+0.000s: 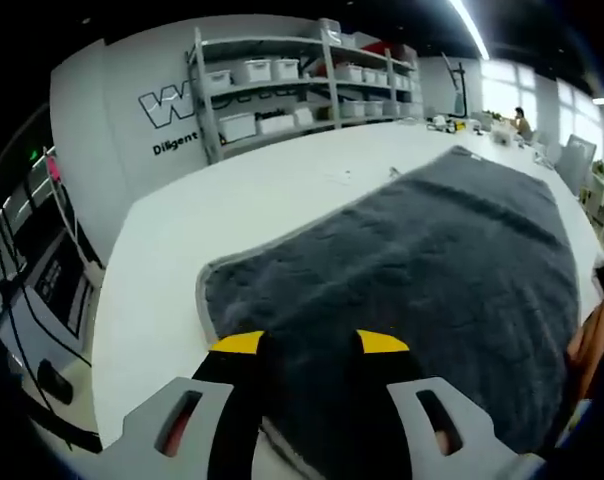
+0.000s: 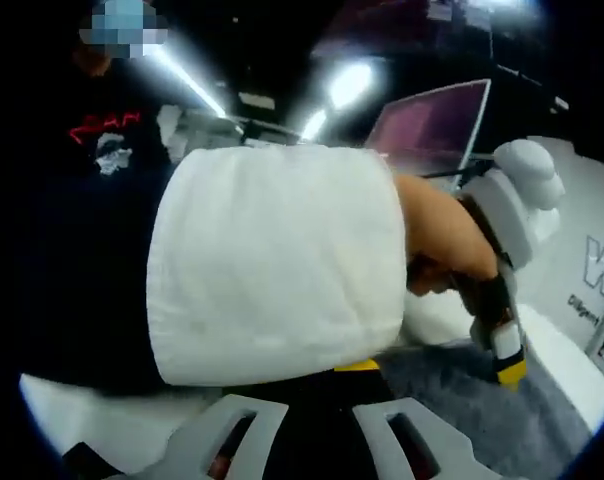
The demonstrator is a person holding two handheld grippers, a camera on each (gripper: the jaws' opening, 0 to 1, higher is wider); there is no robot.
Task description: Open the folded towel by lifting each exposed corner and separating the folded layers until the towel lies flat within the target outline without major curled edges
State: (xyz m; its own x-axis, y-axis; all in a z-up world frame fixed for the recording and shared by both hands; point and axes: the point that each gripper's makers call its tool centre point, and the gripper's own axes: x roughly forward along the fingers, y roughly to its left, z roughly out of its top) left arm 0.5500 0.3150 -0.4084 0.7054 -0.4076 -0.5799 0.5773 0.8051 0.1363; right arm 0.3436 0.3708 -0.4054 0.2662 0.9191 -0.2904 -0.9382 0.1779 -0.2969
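Both grippers: left (image 1: 310, 343) jaws apart over grey towel (image 1: 432, 260) (spread on table (image 1: 232, 200)), right unclear.

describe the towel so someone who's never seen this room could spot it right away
Find the long white table in front of the storage shelves. The towel is the big dark grey, fuzzy cloth spread across it. A pale trim along its edge sets it apart from the small clutter at the far end.

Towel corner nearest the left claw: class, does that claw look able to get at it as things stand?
Probably yes. The left claw sits over the grey towel, and the rounded corner lies just ahead to its left on the bare white table, with nothing between them.
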